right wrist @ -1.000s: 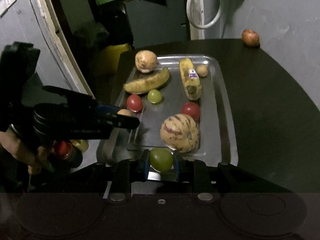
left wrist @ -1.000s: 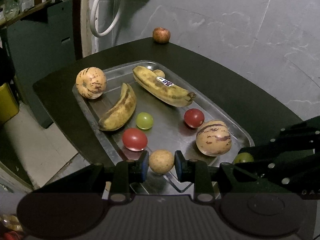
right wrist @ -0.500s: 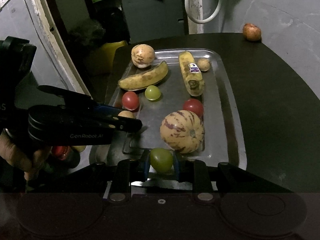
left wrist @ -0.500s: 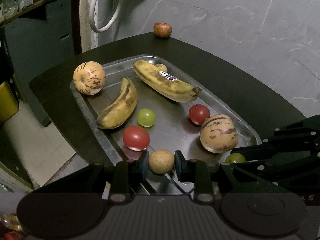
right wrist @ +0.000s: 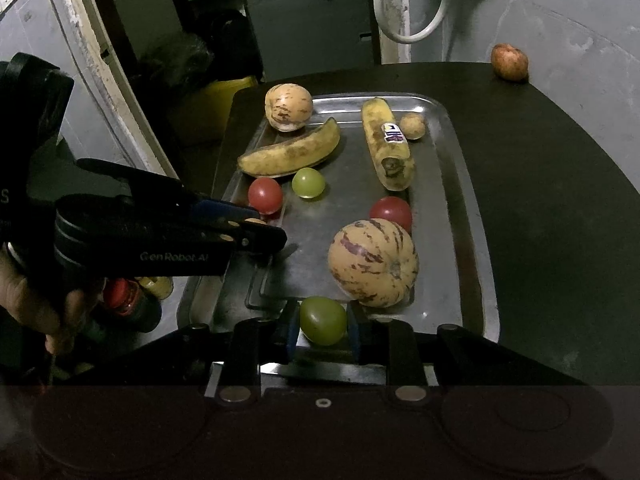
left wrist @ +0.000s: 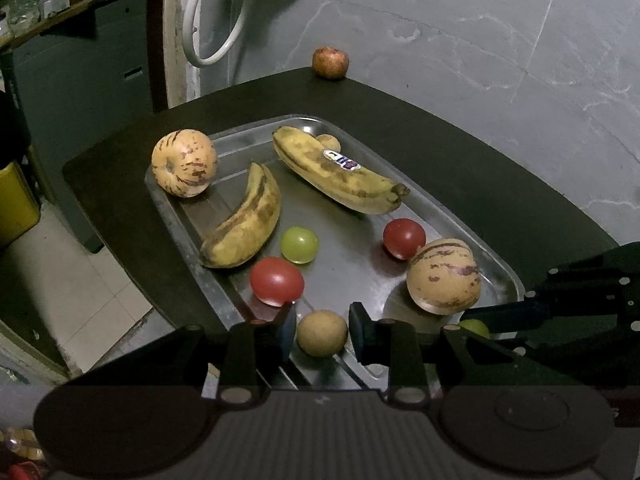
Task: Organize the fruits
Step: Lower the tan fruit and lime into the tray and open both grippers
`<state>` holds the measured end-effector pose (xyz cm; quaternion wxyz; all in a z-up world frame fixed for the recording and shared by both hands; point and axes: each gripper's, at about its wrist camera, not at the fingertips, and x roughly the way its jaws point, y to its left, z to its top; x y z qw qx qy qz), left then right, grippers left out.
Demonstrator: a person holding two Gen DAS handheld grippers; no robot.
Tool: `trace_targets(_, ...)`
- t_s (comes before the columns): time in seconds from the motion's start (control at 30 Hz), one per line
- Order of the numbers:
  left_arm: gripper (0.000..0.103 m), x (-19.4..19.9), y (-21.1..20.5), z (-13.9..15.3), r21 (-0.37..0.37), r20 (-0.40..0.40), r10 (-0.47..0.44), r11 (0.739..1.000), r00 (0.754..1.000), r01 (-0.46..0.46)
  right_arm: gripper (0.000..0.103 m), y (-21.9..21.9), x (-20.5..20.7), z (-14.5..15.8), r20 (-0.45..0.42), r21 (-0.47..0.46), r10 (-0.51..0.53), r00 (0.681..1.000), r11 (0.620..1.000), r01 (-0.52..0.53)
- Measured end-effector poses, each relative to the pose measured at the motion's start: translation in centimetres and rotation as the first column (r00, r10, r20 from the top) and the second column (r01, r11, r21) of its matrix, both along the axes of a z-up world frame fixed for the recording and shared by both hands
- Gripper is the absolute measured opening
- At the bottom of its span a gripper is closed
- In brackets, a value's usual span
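A steel tray (left wrist: 460, 220) on a dark table holds two bananas (left wrist: 244, 224), two striped melons (left wrist: 443, 277), two red tomatoes (left wrist: 277, 281), a green fruit (left wrist: 299, 245) and a small tan fruit (right wrist: 413, 125). My left gripper (left wrist: 322, 330) has a round tan fruit (left wrist: 322, 333) between its fingers, with small gaps at both sides, low over the tray's near end. My right gripper (right wrist: 322, 322) is shut on a green fruit (right wrist: 322, 320) at the tray's near edge, beside a melon (right wrist: 373, 262). The left gripper shows in the right wrist view (right wrist: 260, 226).
A reddish apple (left wrist: 330, 62) sits alone at the table's far corner by the grey wall. The table's left edge drops to a tiled floor. A yellow bin (right wrist: 212, 100) and jars (right wrist: 132, 296) stand beyond it.
Both grippers have moved forward over the tray with their fruits. The left jaws now stand slightly wider around the tan fruit.
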<state>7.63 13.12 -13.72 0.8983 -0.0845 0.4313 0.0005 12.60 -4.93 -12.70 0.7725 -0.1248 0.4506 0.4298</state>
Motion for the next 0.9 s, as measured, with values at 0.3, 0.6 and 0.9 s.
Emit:
trace_targets(0.3, 0.038, 0.0, -0.1, 0.7, 0.002, 0.011, 0.002, 1.000, 1.000, -0.002, 0.028, -0.5, -0.1, 0.6, 0.007, 0.014, -0.005, 1.000, 1.000, 0.005)
trace_targets(0.6, 0.044, -0.5, 0.2, 1.2, 0.006, 0.017, 0.006, 1.000, 1.000, -0.006, 0.030, -0.9, -0.5, 1.2, 0.016, 0.021, -0.004, 1.000, 1.000, 0.003)
trace_targets(0.9, 0.050, -0.7, 0.1, 2.1, 0.010, 0.032, 0.014, 1.000, 0.999, -0.014, 0.030, -2.3, -0.8, 2.1, 0.033, 0.027, -0.014, 0.999, 1.000, 0.013)
